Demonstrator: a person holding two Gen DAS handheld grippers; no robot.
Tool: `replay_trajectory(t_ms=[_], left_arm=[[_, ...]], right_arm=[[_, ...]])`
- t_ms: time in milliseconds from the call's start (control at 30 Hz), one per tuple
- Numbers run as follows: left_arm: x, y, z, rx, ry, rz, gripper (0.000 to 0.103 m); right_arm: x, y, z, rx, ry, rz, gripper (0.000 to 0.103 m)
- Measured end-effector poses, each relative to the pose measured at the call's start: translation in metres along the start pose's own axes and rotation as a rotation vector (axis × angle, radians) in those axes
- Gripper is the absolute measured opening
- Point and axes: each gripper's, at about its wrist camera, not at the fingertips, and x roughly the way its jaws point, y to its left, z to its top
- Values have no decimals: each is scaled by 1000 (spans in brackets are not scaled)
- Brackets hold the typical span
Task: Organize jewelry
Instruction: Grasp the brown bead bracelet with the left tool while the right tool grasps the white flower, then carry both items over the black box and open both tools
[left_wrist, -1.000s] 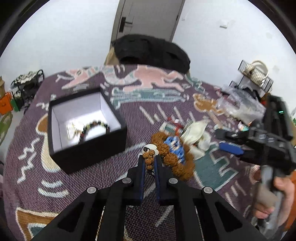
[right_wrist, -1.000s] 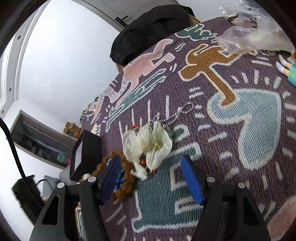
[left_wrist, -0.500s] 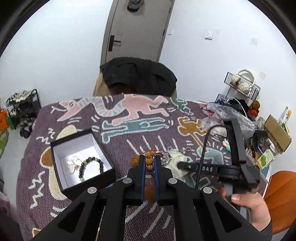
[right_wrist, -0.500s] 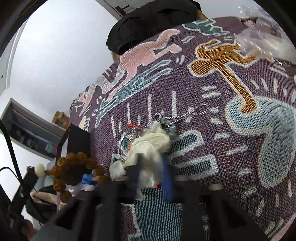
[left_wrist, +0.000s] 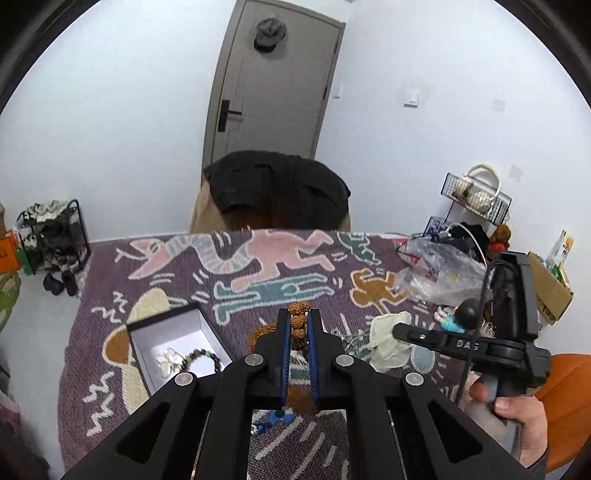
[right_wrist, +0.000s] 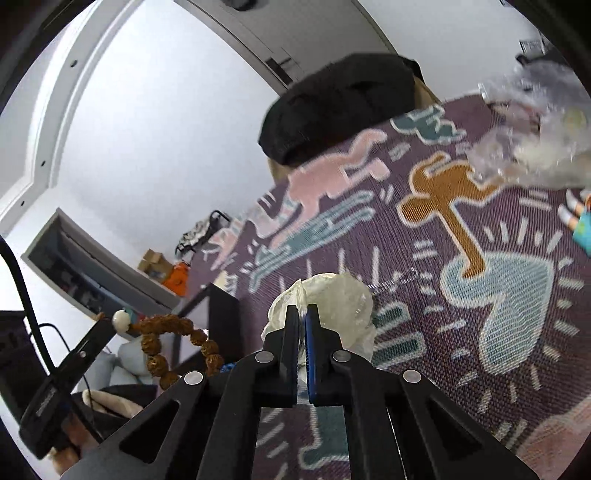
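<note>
Space around the black box (left_wrist: 173, 343) is limited on one side: it is seen near the left edge of the counter, while wide patterned cloth (left_wrist: 177, 280) lies free beyond it. Inside the box a dark bead bracelet (left_wrist: 201, 357) and a pale flower piece (left_wrist: 168, 362) are laid. The left gripper (left_wrist: 298, 325) is held above the cloth, to the right of the box, with its jaws pinching the brown seed-bead bracelet (left_wrist: 298, 320), which hangs lifted off the surface. The right gripper (right_wrist: 302, 325) is held with its jaws pressed together on the white plastic bag (right_wrist: 332, 299), beside a thin chain (right_wrist: 397, 278) on the cloth.

Compared with one second ago, the seed-bead bracelet has been raised from the cloth, and the right jaws, then spread wide, have been closed on the bag.

A clear bag (left_wrist: 439, 269) and a small doll (left_wrist: 452, 319) are seen near the right edge. Behind the counter a chair with black clothing (left_wrist: 277, 188), a grey door (left_wrist: 273, 81) and a shoe rack (left_wrist: 51, 232) are visible.
</note>
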Motion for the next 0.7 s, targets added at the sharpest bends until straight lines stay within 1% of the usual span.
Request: replay_trajectory(t_ms=[233, 333, 533, 700], left_arm=[[-16, 10, 17, 2, -48, 18, 8], [-19, 16, 22, 2, -55, 32, 8], [-14, 35, 22, -10, -49, 60, 8], [-3, 57, 17, -44, -21, 81, 8]], right_arm=[[-12, 24, 6, -44, -26, 12, 5], [-13, 34, 7, -65, -26, 17, 5], [-4, 54, 9, -102, -14, 29, 5], [10, 71, 9, -132, 4, 41, 5]])
